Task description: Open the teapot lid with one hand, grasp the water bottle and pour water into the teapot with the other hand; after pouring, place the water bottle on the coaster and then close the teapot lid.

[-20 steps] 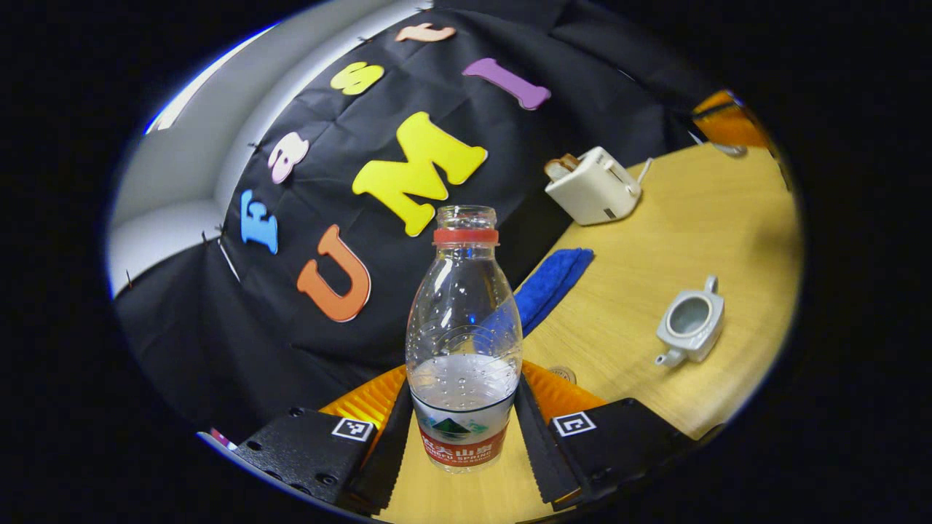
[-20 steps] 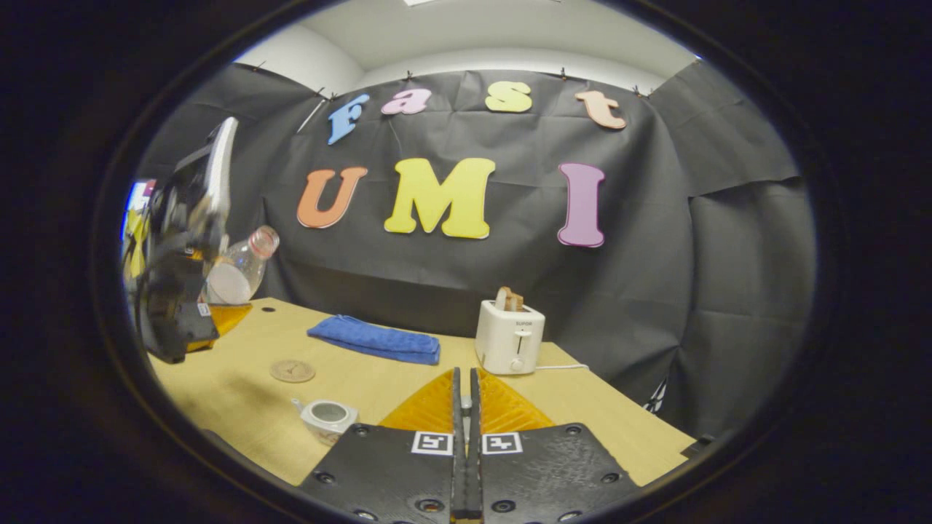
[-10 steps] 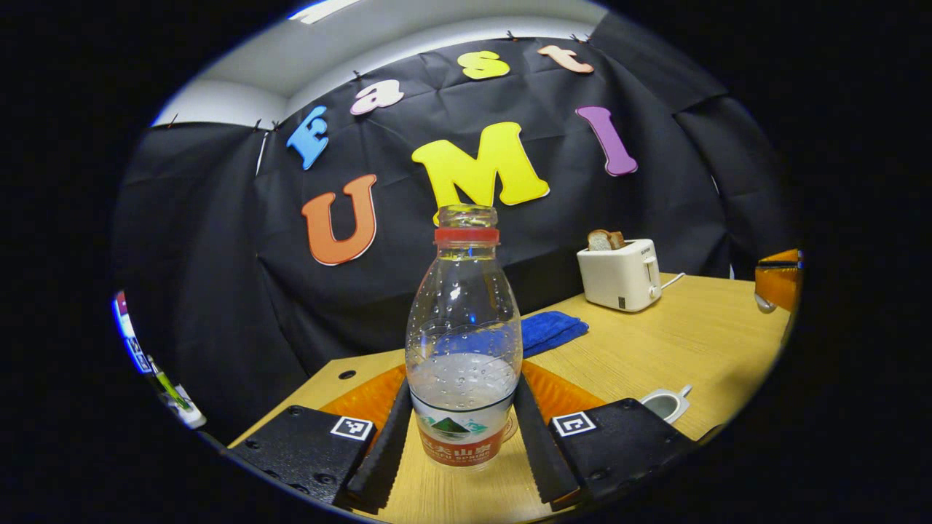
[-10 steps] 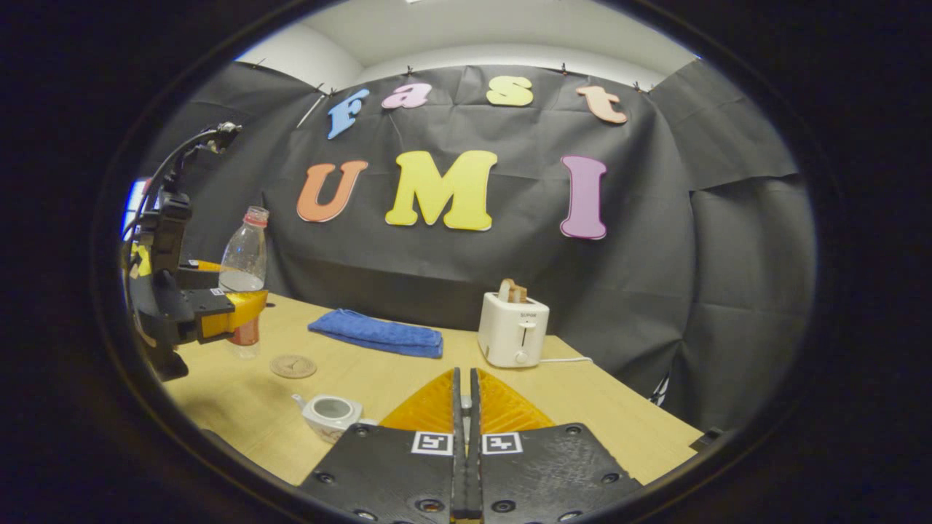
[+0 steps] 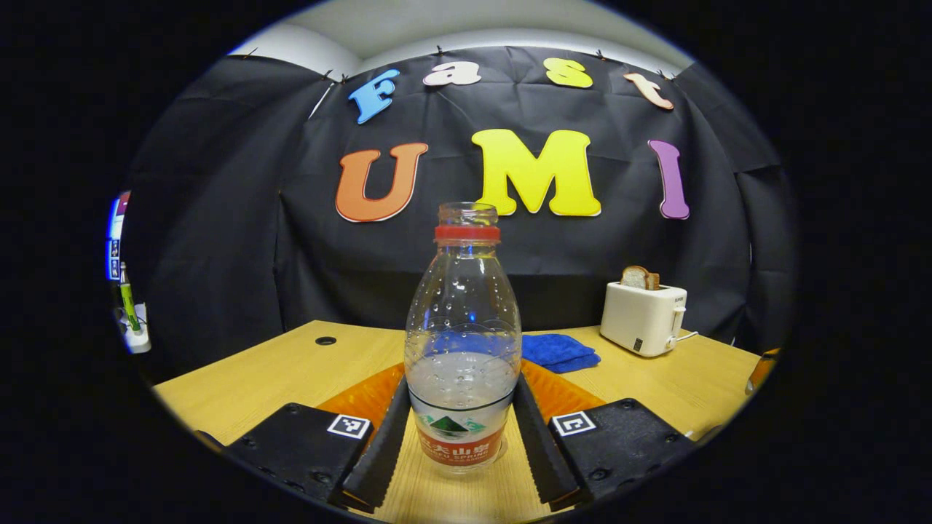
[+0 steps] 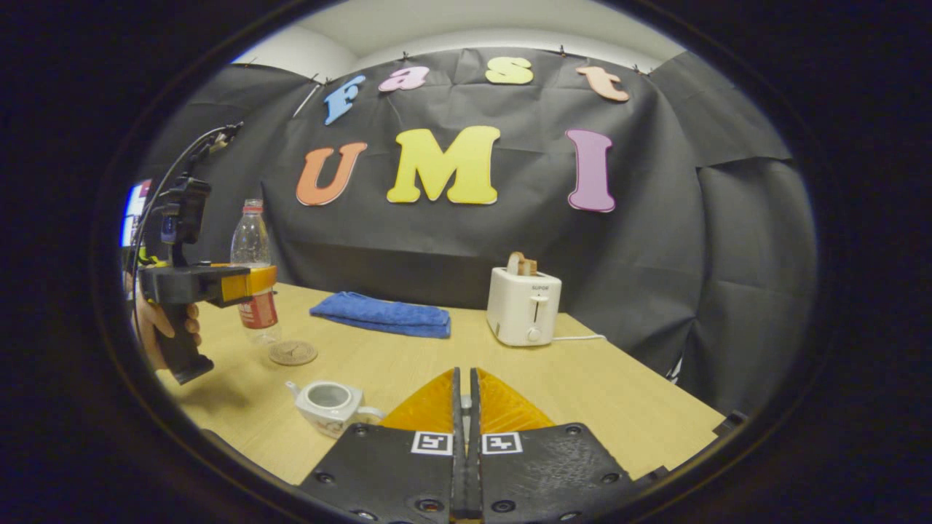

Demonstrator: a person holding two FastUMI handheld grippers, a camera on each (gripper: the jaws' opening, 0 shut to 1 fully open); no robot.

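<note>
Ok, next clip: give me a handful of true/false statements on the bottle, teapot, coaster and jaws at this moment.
1. The left gripper holds the water bottle upright. True.
2. The bottle wears its cap. False: the neck is open, only a red ring remains.
3. The teapot has its lid on. False: it stands open.
4. The bottle stands on the coaster. False: the coaster lies bare beside it.
5. The right gripper has its jaws together. True.

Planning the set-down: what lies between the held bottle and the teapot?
In the right gripper view, the coaster lies between bottle and teapot.
</note>
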